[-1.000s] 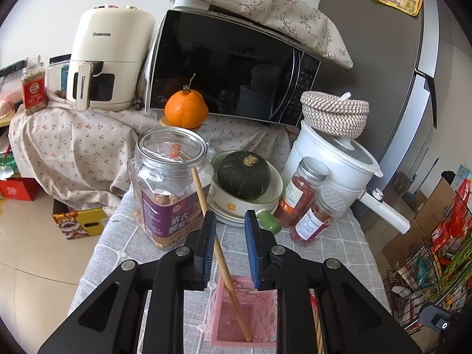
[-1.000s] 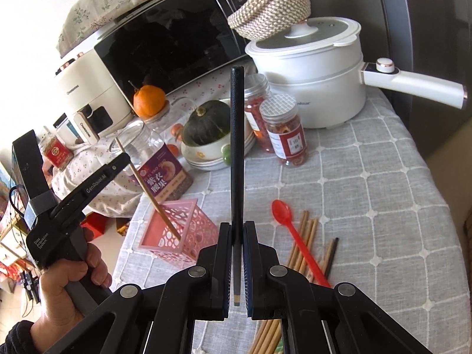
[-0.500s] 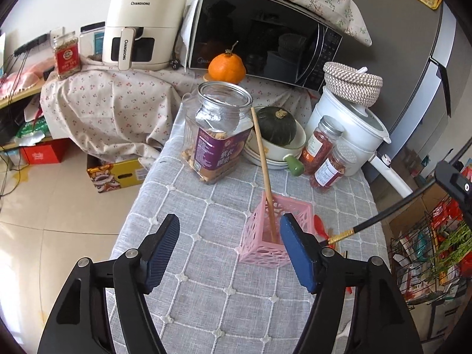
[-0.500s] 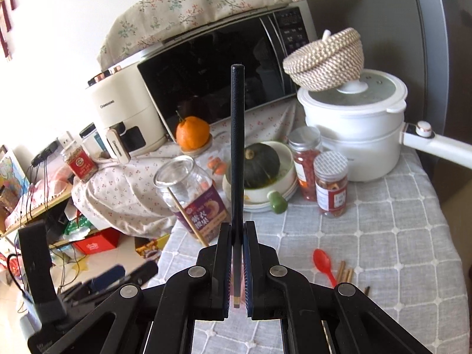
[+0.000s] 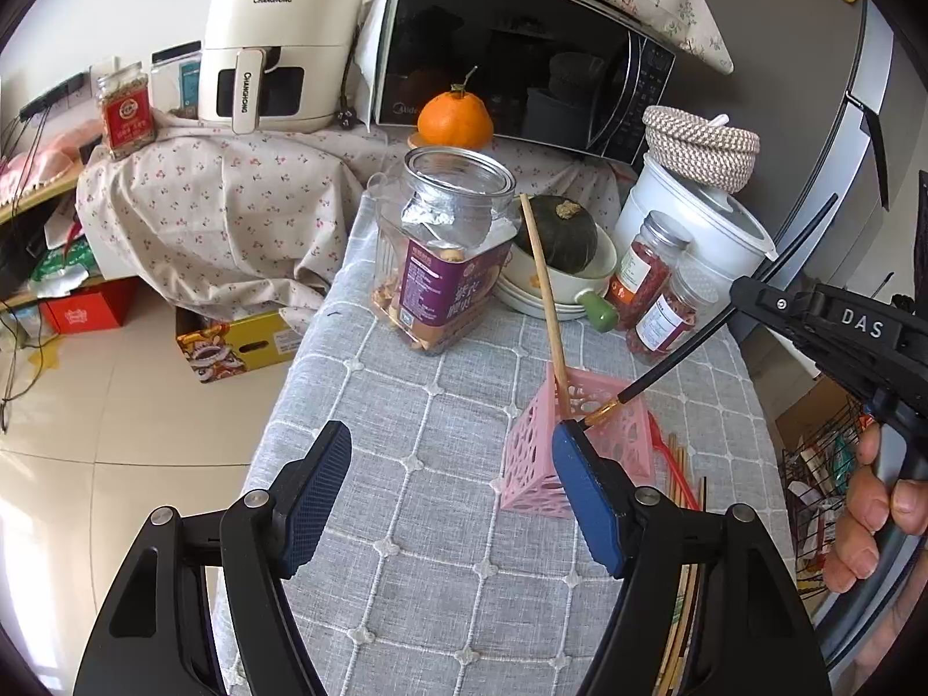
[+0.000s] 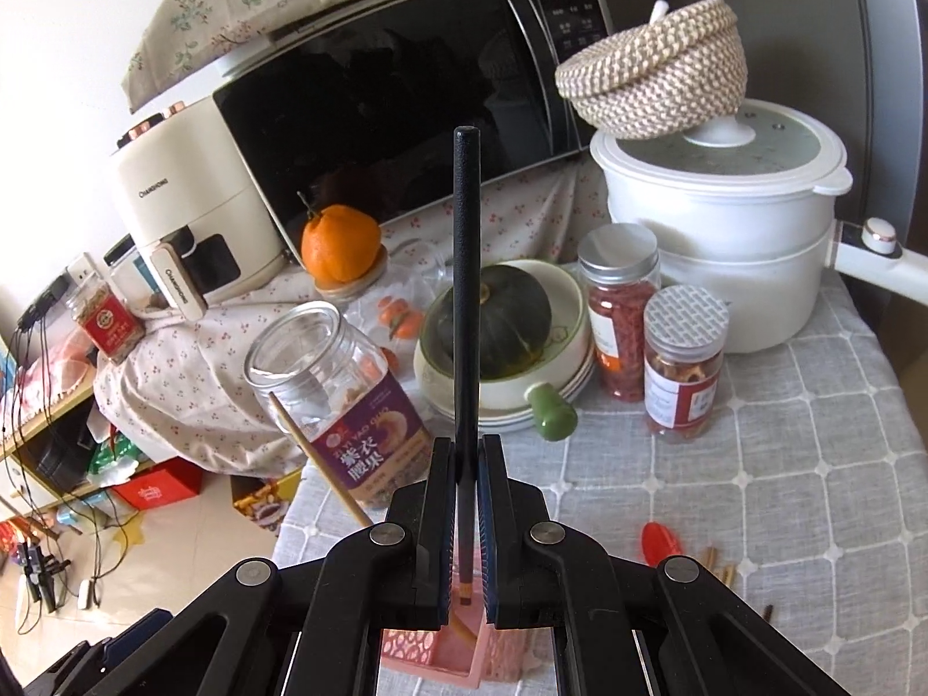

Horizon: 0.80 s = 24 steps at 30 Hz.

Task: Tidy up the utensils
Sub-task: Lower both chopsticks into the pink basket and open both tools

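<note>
Black chopstick [image 6: 466,301] between right tongs [image 6: 464,513]

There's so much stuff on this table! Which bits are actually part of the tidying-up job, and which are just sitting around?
Part of the job:
- pink perforated plastic basket
- pale wooden chopstick standing in it
- black chopstick clamped in the right gripper
- red plastic spoon and loose wooden chopsticks on the cloth
- left gripper, open

Just lying about:
- green pumpkin in a bowl
- orange fruit
- white lidded pot
- black microwave

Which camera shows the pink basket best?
The left wrist view: the pink basket shows nearly whole on the tablecloth, a wooden chopstick standing inside. The right wrist view shows only a bit of it below the right hand-held gripper.
</note>
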{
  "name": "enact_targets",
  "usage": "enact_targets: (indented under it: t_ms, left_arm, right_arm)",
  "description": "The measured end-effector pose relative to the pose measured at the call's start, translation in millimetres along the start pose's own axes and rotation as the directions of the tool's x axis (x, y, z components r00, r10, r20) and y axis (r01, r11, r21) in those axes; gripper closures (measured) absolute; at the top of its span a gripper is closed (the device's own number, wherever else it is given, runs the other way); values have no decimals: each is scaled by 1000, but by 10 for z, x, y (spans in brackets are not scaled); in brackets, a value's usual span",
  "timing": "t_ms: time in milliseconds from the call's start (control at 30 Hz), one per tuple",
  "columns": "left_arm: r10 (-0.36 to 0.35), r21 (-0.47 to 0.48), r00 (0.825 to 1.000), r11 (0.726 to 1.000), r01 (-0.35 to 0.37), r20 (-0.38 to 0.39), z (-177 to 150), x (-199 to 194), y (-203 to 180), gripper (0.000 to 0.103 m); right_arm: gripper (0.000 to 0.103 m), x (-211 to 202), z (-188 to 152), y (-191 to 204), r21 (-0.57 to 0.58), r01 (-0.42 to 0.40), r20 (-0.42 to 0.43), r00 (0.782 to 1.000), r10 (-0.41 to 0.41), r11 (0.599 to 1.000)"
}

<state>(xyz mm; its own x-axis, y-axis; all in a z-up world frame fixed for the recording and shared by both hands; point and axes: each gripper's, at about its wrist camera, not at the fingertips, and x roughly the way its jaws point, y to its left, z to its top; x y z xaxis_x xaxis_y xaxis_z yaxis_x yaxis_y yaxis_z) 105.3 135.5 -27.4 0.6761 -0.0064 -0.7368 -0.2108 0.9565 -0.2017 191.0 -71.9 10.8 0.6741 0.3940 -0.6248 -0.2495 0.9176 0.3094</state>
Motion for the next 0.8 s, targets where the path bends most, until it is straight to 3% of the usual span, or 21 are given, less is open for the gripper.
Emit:
enact_targets:
  t_ms: [200,400,467,533,633,800]
  left_arm:
    - [-10,6,1000,1000,10,-21,13,50,-47,28]
    - [-11,26,999,1000,13,-46,-21,103,-134,28]
    - [-13,40,998,999,15,-53,-37,111,-176,28]
    - [-17,55,998,998,20,-58,-56,107,-225,28]
    - [-16,82,998,996,21,-59,-97,90,-313,27]
    - [-24,130,998,991,32,-63,-186,56,-484,24]
  right_arm:
    - [97,332,-56,-24,35,-28,-100,995,31,999]
    - [92,413,-76,-127,73,-20,-131,991,29,997]
    - [86,384,-53,-177,91,-22,-137,990,34,996]
    - [70,291,-26,-218,101,-29,-127,991,42,995]
    - [57,63,9,-273,93,-28,-91,995,36,995]
    - [47,-316,-12,-445,102,1,-64,998,6,995]
